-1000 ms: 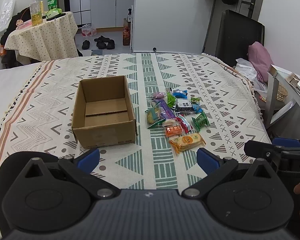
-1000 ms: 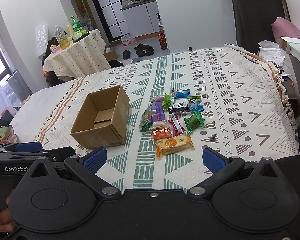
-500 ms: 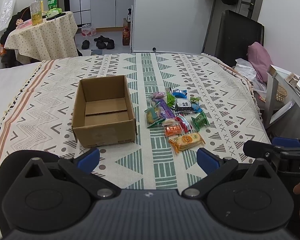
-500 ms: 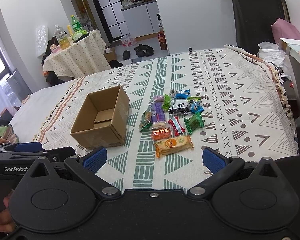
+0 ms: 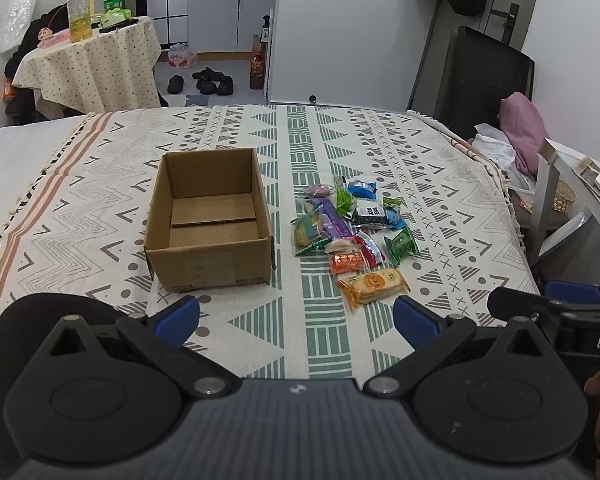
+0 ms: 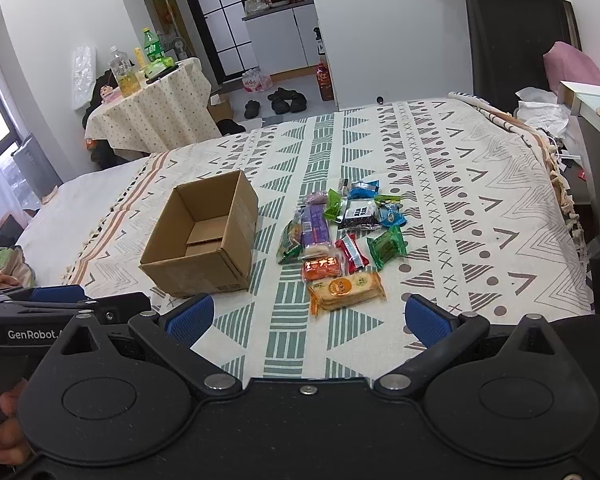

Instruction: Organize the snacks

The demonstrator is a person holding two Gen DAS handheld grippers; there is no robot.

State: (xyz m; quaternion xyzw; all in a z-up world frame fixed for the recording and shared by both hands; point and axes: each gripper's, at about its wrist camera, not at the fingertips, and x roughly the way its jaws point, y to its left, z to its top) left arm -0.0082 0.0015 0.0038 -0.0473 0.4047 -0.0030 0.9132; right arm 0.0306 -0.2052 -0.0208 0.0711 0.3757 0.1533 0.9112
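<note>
Nothing moved since earlier frame. Both my claws, left (image 5: 296, 316) and right (image 6: 309, 317), gape wide, empty, hovering over bed (image 5: 440, 184). Snacks (image 5: 350, 232) piled right of box (image 5: 208, 220). "GenRobot" readable on left claw body.

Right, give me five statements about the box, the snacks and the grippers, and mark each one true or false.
1. The cardboard box has nothing in it. True.
2. The snack packets lie in a cluster on the cloth, to the right of the box. True.
3. The left gripper is shut on a packet. False: it is open, short of the snacks, holding nothing.
4. The orange biscuit pack is the snack nearest the right gripper. True.
5. The green packet sits inside the box. False: it lies on the cloth at the right side of the cluster.
</note>
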